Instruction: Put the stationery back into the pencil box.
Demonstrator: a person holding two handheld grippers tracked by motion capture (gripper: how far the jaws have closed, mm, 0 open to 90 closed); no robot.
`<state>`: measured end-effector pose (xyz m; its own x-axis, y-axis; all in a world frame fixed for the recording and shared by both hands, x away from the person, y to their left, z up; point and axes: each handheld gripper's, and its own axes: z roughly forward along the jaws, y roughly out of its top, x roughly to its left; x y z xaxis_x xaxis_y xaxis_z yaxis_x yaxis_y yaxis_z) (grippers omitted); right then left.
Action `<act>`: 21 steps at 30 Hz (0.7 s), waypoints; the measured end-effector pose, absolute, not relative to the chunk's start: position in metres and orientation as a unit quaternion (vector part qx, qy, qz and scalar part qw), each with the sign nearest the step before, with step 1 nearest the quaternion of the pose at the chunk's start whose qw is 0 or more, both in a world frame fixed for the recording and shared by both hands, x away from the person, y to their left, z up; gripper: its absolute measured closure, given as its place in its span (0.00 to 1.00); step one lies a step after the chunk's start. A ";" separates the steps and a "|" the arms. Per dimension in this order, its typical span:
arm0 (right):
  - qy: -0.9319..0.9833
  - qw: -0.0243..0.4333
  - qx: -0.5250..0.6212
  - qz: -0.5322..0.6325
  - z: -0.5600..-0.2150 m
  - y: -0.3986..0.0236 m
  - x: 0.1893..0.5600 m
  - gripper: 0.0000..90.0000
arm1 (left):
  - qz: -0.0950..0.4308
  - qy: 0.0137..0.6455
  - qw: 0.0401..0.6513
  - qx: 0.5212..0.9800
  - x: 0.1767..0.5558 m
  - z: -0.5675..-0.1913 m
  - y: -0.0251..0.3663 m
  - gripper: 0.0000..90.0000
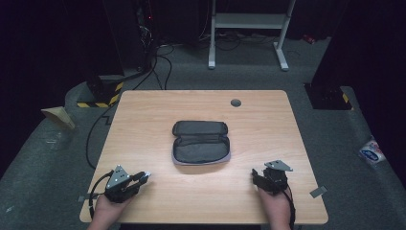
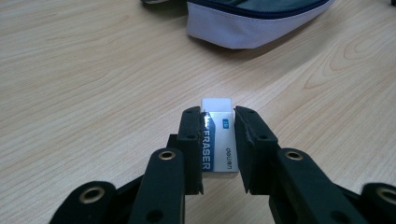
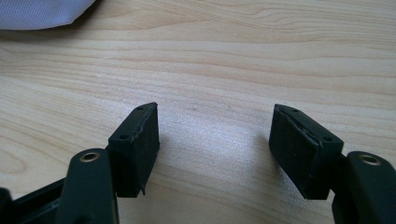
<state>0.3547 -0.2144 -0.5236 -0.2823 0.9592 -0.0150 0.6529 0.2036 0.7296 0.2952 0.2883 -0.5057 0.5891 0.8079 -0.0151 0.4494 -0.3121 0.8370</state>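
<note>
Overhead view; two close table-level views

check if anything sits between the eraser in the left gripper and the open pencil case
Nothing visible does. The left gripper is shut on the eraser, and bare table runs from it to the open pencil case, whose zipped lid is folded back.

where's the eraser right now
The eraser is clamped between the jaws of the left gripper, near the table's front left corner in the high view, with the open pencil case lying farther off at the table's middle.
</note>
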 end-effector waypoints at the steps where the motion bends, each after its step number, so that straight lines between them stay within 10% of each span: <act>1: 0.736 0.244 0.547 0.314 -0.524 -0.214 0.355 0.37 | 0.209 0.402 0.428 0.782 0.295 -0.505 0.288 0.81; 21: 0.738 0.243 0.545 0.316 -0.524 -0.215 0.354 0.37 | 0.211 0.397 0.428 0.784 0.306 -0.498 0.275 0.81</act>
